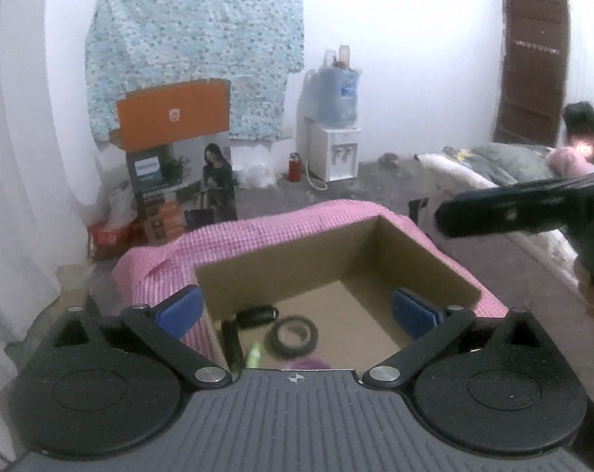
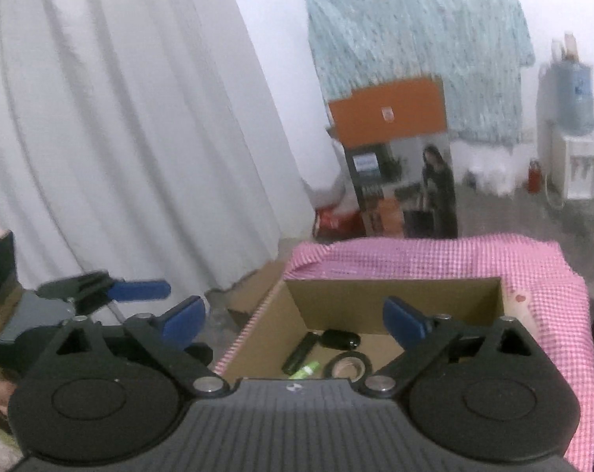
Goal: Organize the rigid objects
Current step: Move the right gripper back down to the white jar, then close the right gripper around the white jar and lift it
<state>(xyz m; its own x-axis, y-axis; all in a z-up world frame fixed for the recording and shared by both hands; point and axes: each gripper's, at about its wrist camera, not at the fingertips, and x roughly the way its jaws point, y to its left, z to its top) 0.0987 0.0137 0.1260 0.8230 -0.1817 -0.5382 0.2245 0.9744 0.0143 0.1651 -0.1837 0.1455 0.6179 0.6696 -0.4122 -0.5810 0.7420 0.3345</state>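
Cardboard box (image 2: 395, 295) holds the tape roll (image 2: 348, 365) already; both grippers, left gripper (image 1: 298, 310) and right gripper (image 2: 293, 320), spread wide, empty. Probably they'd clip the box wall reaching in.

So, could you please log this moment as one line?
left gripper: open, empty | right gripper: open, empty | cardboard box: tape roll, other small items

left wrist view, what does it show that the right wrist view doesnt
Only the left wrist view shows the brown door, the bedding on the floor, a purple item at the near edge of the box, and the right hand-held gripper reaching in from the right.

Only the right wrist view shows the white curtain and the left hand-held gripper, open.

Both show the cardboard box on pink checked cloth, the tape roll, black items, a green item, the water dispenser.
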